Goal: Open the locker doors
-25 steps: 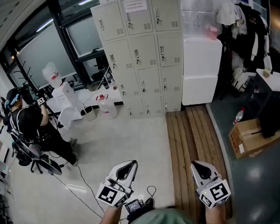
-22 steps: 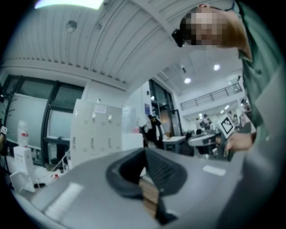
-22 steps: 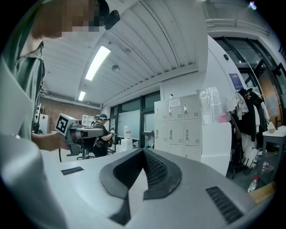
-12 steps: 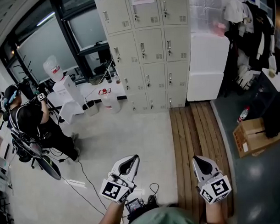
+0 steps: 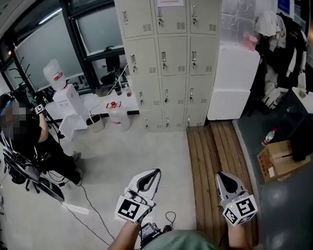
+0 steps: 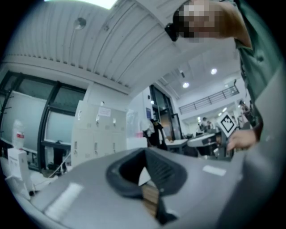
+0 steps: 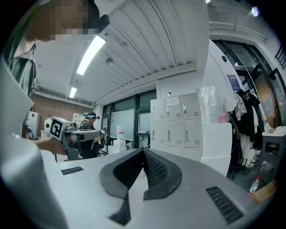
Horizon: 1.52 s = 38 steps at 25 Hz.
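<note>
At 12 o'clock in the head view, well apart from both grippers, stand the lockers (image 5: 167, 55), a beige bank three columns wide, every visible door shut with its handle on the left edge. Down at 6 o'clock the left gripper (image 5: 150, 174) and right gripper (image 5: 223, 178) are held side by side, both aimed toward the lockers. The left one hangs over pale floor (image 5: 142, 153) and the right one over a strip of wooden planks (image 5: 211, 151). Seen from the left gripper view, the fingers (image 6: 167, 172) are pressed together with nothing between them, and the lockers (image 6: 96, 134) show far off at 10 o'clock. Seen from the right gripper view, that gripper's fingers (image 7: 157, 173) also meet tip to tip and hold nothing, with the lockers (image 7: 176, 127) beyond them at 1 o'clock. A white cabinet (image 5: 232, 83) stands just beside the lockers at 1 o'clock, with hanging coats (image 5: 277, 46) past it. A cardboard box (image 5: 278, 161) sits on dark floor at 3 o'clock. A person (image 5: 29, 142) in black crouches at 9 o'clock, and a water jug (image 5: 115, 115) stands at 11 o'clock near the lockers' foot.
</note>
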Available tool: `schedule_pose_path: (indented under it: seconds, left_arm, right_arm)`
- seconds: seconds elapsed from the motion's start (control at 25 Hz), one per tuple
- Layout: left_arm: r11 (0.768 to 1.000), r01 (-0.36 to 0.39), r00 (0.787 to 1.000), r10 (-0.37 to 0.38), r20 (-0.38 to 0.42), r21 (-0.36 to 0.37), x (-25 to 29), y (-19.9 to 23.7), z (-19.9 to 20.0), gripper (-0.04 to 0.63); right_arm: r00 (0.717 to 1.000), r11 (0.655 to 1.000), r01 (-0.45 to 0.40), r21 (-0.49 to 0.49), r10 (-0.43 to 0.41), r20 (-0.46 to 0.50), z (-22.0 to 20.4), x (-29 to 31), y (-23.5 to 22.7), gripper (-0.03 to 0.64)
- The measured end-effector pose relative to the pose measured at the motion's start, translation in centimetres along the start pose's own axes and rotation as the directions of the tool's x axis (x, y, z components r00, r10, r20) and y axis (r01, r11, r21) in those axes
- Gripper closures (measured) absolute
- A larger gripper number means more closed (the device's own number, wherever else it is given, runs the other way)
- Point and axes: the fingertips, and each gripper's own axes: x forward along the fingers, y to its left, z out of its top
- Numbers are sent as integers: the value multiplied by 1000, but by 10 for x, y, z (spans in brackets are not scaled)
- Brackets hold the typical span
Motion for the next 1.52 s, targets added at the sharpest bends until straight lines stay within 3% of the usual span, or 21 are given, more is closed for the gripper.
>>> schedule_pose_path:
  seconds: [0.16, 0.4, 0.6, 1.08, 1.52]
  left_arm:
    - [1000, 24, 999, -24, 42, -17, 8, 26, 0, 597]
    - [998, 38, 999, -37, 27, -54, 37, 46, -17, 597]
    - [998, 32, 999, -32, -9, -51, 75, 59, -33, 597]
    - [998, -67, 995, 66, -79, -15, 187, 86, -51, 597]
    - [998, -69, 993, 69, -99, 8, 251, 93, -41, 597]
  right_arm:
    - [1000, 1000, 20, -14, -20, -17, 0, 25, 7, 612]
    - [998, 999, 33, -30, -34, -49, 1, 52, -14, 612]
    - [999, 1000, 23, -10, -24, -36, -5, 82, -49, 612]
    - [996, 996, -87, 27, 88, -14, -14, 160, -164, 612]
    - [997, 996, -76, 42, 76, -1, -12, 176, -228, 612]
